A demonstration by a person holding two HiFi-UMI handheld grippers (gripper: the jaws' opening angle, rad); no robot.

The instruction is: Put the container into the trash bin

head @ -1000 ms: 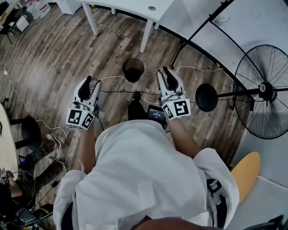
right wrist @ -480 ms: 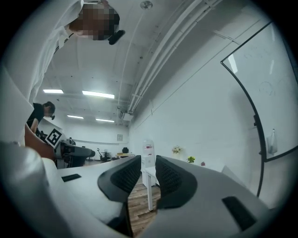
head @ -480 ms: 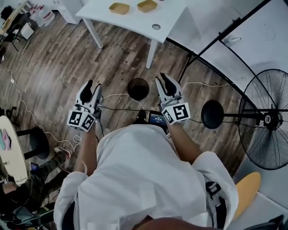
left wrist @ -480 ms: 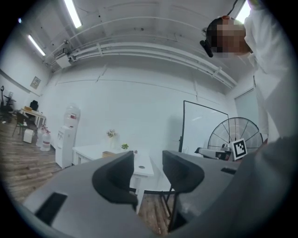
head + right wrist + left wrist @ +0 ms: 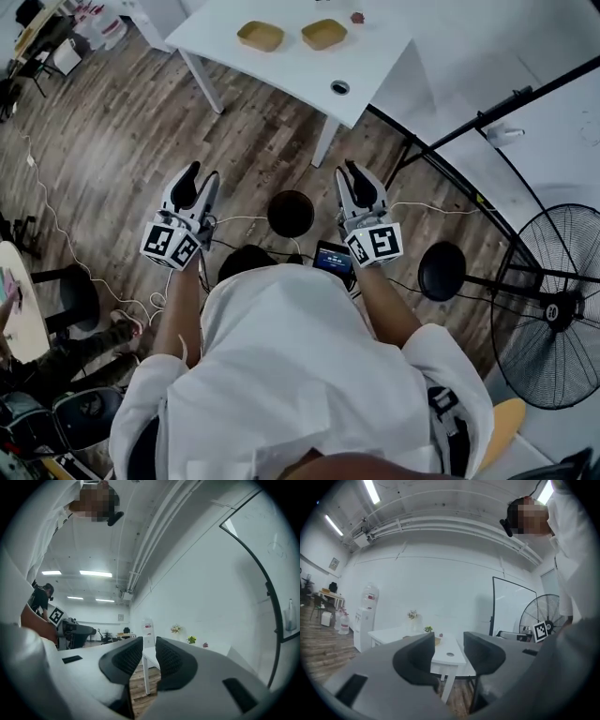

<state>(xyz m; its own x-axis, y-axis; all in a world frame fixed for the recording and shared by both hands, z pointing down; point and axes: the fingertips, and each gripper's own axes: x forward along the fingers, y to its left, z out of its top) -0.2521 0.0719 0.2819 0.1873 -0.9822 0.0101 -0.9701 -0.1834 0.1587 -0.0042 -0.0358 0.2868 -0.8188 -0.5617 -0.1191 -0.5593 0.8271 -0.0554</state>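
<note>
1. Nothing is done yet: a tan container (image 5: 261, 36) and a second tan container (image 5: 324, 34) sit on the white bench (image 5: 281, 70), well ahead.
2. The left hand-held gripper (image 5: 199, 176) has its jaws apart and empty; the right hand-held gripper (image 5: 352, 171) is closing on nothing.
3. The black trash bin (image 5: 291, 213) stands on the floor between them; grasping and dropping remain.

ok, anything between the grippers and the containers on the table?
Nothing visible. Only floor lies between the left gripper, the right gripper and the table holding both containers. The right jaws are closing on nothing; the left is open and empty.
</note>
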